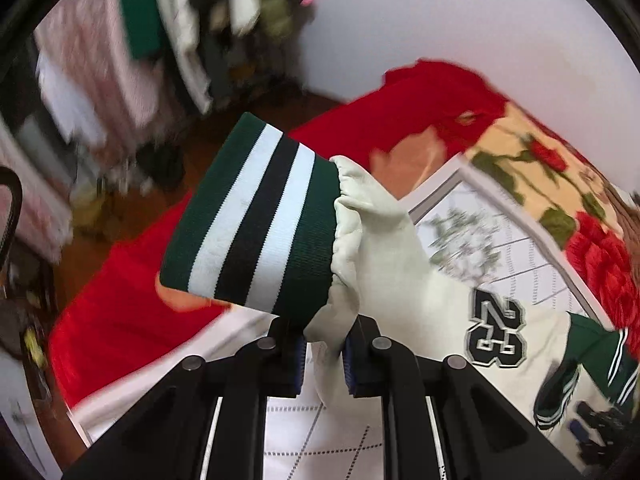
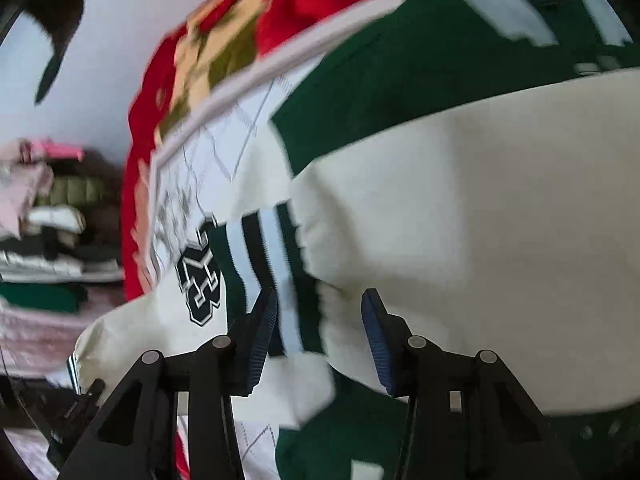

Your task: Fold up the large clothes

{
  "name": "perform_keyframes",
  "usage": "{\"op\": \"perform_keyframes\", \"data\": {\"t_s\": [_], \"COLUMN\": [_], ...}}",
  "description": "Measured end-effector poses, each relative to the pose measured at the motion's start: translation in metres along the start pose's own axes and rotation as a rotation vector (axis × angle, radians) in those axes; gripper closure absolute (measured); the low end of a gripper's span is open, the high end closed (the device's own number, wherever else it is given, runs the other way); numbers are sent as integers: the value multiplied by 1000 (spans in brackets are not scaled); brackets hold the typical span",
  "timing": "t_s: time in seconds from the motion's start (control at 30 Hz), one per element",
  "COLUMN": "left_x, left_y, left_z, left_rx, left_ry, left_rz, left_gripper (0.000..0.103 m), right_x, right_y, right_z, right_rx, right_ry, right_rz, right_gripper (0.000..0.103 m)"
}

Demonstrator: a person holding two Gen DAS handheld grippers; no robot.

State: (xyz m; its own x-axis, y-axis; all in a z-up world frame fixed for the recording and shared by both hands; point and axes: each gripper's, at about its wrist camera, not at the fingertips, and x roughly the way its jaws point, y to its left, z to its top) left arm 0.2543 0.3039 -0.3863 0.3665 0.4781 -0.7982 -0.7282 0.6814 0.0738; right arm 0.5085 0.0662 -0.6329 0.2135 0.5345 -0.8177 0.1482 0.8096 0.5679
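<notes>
My left gripper [image 1: 324, 354] is clamped on the jacket sleeve [image 1: 384, 248], which runs up-left, its striped cuff [image 1: 256, 216] leading. My right gripper [image 2: 320, 340] has its fingers apart over the jacket [image 2: 460, 208].

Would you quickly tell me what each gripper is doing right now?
Left gripper: shut on the cream sleeve.
Right gripper: open over the jacket, gripping nothing.
</notes>
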Motion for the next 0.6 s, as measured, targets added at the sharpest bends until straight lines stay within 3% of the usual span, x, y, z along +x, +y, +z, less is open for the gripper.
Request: {"op": "perform_keyframes", "data": {"t_s": [0.07,0.27,0.43,0.6], "left_x": [-22,-90,-143,-186], "left_y": [-22,-120,-228,-335], "left_z": [3,-7,-48,-111], "left_rx": [75,307,452,576], "left_ry": [-68,-214,-229,-159], "left_rz": [-3,-104,-271,-454], "left_gripper": [92,93,94,94], "right_x": [-30,-95,-136,-179], "right_y": [-19,-100,-168,-233], "right_z": [-6,-25,-47,-69], "right_rx": [31,140,229,320], "right_ry": [-52,-114,-135,-185], "right_rz": [-30,-126,-142,-144], "right_gripper": [48,47,47,47]}}
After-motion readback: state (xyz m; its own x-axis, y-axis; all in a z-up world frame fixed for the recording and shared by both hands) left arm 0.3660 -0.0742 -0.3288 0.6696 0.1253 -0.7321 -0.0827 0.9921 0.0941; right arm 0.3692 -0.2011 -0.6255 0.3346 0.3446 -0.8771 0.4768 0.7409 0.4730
